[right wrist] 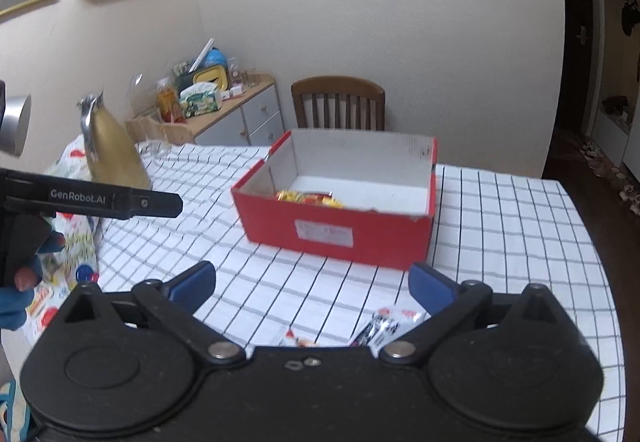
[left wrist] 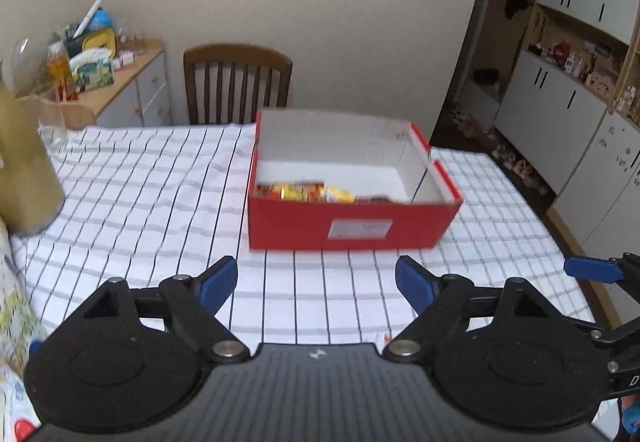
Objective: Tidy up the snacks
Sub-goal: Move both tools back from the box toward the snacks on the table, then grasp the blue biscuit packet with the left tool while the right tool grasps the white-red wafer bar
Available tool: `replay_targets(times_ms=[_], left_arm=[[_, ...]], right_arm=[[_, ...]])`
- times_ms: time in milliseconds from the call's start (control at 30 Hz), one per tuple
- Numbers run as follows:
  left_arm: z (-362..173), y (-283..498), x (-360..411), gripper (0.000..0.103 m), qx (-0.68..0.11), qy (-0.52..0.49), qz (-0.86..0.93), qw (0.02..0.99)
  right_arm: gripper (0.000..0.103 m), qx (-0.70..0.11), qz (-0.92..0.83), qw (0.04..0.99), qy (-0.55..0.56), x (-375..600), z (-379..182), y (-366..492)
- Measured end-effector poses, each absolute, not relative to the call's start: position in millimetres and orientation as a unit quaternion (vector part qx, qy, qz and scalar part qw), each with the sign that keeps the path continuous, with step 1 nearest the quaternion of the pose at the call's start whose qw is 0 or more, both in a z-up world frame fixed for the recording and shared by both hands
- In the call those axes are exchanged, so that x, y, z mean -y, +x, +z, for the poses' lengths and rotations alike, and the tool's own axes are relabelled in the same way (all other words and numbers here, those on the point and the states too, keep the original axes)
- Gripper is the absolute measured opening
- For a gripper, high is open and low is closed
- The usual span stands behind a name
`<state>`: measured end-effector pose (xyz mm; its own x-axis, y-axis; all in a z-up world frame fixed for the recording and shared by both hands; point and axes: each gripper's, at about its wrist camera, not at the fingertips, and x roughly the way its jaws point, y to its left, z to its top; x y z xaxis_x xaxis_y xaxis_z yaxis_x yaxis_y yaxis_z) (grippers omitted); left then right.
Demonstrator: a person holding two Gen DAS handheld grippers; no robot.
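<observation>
A red cardboard box [left wrist: 352, 222] [right wrist: 336, 230] with a white inside stands open on the checked tablecloth. Yellow and red snack packets [left wrist: 308, 192] [right wrist: 310, 198] lie in it against its near wall. My left gripper [left wrist: 316, 278] hovers in front of the box, open with nothing between its blue pads. My right gripper [right wrist: 312, 282] is also open and empty, short of the box's near right corner. Just under it on the cloth lie a black-and-white packet [right wrist: 386, 326] and a small red-and-white packet [right wrist: 298, 340]. In the left wrist view one of the right gripper's blue fingers [left wrist: 592, 268] shows at the right edge.
A gold jug [right wrist: 112, 154] [left wrist: 24, 170] stands at the table's left end by a printed cloth. A wooden chair [left wrist: 236, 82] sits behind the table, and a low cabinet [right wrist: 240, 114] with clutter is against the wall. The table's edge [left wrist: 560, 226] drops off to the right.
</observation>
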<state>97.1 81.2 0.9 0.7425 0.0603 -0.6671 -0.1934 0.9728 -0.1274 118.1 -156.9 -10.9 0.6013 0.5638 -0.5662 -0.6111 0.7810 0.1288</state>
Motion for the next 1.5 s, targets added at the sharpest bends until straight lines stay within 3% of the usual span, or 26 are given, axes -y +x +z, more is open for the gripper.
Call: replay_targets(times_ms=[833,1500], left_arm=[[-114,51,-57,0.086,-0.481,-0.048,0.013,0.876],[-152,87,-41,0.086,-0.542,-0.039,0.003,0.840]], right_arm=[[0.102,-0.402,0.316,0.858,-0.034,156,-92,111],[0.102,-0.496,0.250,0.828,0.069,135,-143,150]])
